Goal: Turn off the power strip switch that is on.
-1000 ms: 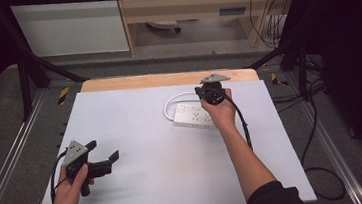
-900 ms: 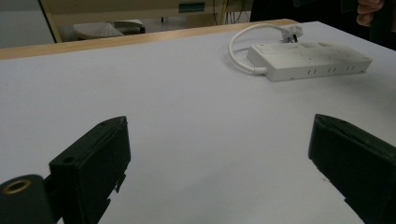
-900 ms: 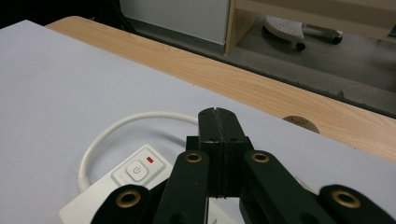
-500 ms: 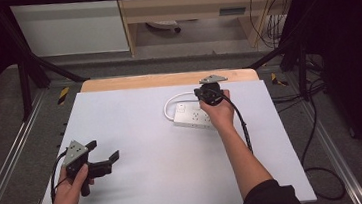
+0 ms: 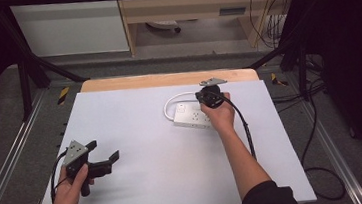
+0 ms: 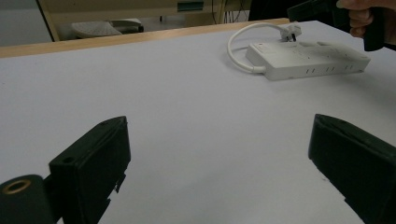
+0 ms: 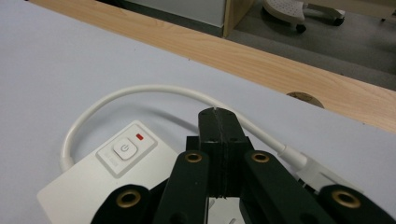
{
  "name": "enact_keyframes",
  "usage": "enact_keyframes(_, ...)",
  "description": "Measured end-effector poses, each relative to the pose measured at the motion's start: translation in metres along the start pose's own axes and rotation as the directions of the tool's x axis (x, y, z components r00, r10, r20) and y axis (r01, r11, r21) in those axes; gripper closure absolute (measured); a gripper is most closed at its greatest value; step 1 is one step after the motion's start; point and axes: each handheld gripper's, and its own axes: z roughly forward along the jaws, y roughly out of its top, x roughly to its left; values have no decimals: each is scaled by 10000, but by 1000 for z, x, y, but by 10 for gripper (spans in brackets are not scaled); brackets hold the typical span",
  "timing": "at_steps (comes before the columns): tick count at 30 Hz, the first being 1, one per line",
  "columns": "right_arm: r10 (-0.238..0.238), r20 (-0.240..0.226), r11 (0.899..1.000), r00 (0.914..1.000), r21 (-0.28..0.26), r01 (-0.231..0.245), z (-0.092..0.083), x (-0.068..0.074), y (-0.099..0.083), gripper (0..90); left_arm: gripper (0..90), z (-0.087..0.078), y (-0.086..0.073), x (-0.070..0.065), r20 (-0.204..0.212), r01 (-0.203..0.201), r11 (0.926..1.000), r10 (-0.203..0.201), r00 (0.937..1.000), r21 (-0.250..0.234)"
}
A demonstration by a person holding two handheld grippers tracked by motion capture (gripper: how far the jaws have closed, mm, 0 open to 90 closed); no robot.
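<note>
A white power strip (image 5: 192, 116) lies on the white table top right of centre, and its white cable (image 5: 168, 104) loops round to a plug (image 6: 291, 31) behind it. My right gripper (image 5: 208, 96) hovers over the strip's far end. Its jaws are shut together with nothing between them (image 7: 218, 125), just above the cable (image 7: 140, 90) and beside the strip's power button (image 7: 122, 149). My left gripper (image 5: 105, 158) rests near the table's front left, wide open (image 6: 219, 154) and aimed across bare table toward the power strip (image 6: 308, 58).
A wooden table edge (image 5: 167, 79) runs along the back, with a cable hole (image 7: 301, 97) in it. Behind it stand a shelf unit and a chair base (image 5: 162, 27). Black frame rails and loose cables (image 5: 321, 169) flank the table on the floor.
The right gripper has shifted only slightly above the power strip. The left gripper has stayed where it was, still open.
</note>
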Motion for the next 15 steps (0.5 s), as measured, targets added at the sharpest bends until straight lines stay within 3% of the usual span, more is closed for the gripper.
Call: enact_keyframes(15,95,28,9998,10000,174,-96,-4,-2,-21,900,51,0,-1,0,5,10,10000,-10,10000,39)
